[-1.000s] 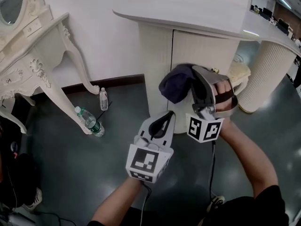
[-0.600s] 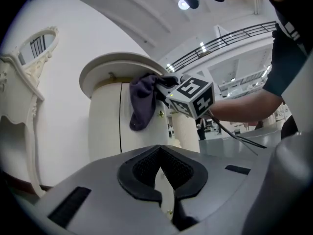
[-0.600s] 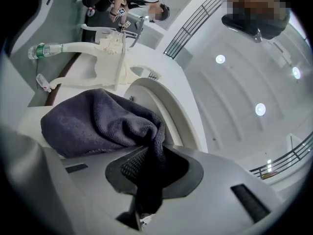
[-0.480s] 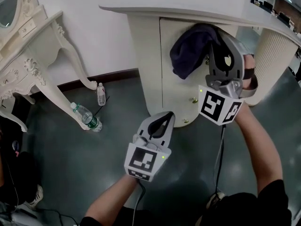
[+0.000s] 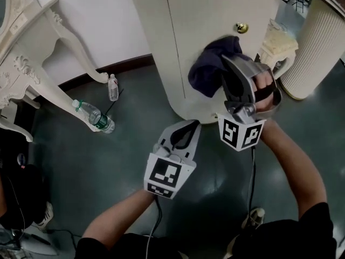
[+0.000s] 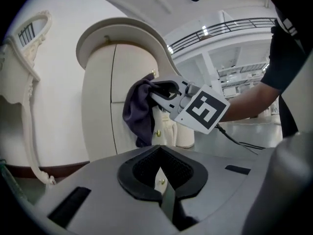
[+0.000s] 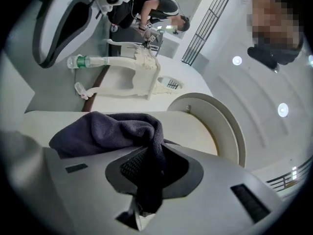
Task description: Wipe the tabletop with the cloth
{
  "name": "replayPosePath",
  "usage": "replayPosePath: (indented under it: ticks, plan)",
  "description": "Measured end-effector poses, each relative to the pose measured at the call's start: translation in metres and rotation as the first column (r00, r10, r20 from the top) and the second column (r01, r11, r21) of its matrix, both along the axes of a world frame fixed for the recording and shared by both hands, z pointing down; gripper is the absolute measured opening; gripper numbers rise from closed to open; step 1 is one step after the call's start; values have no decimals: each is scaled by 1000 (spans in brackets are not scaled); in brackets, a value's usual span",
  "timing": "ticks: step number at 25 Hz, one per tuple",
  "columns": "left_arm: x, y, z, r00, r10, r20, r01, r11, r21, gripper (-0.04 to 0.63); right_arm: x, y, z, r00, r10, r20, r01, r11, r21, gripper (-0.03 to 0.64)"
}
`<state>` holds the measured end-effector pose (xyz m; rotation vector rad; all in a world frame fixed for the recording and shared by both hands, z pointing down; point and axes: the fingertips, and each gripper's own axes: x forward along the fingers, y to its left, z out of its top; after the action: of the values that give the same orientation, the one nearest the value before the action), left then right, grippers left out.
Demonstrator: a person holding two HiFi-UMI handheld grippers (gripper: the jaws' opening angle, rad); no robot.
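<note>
Your right gripper (image 5: 230, 72) clamps the dark cloth (image 5: 207, 72), bunched ahead of its jaws near the cream cabinet (image 5: 205, 20); your left gripper (image 5: 187, 128) sits beside it, jaws together, empty.

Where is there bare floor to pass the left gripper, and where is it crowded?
Bare floor lies between the two bottles and the left gripper, and right of the right forearm. It is crowded around the vanity legs, where the bottles lie.
</note>
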<state>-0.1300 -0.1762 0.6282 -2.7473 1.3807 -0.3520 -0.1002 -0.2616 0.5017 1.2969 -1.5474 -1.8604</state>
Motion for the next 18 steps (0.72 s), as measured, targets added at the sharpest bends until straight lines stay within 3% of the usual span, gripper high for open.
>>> replayPosePath:
  ticks: [6, 13, 18]
  plan:
    - [-3, -1, 53, 1000, -10, 16, 11, 996, -89, 3, -14, -1, 92, 986, -56, -156, 46, 997, -67, 54]
    - [0, 7, 99, 999, -19, 31, 24, 985, -171, 3, -16, -13, 201, 958, -78, -276, 30, 984, -175, 54]
    - [-4, 12, 117, 998, -24, 52, 34, 979, -201, 3, -24, -16, 268, 911, -106, -398, 18, 976, -219, 54]
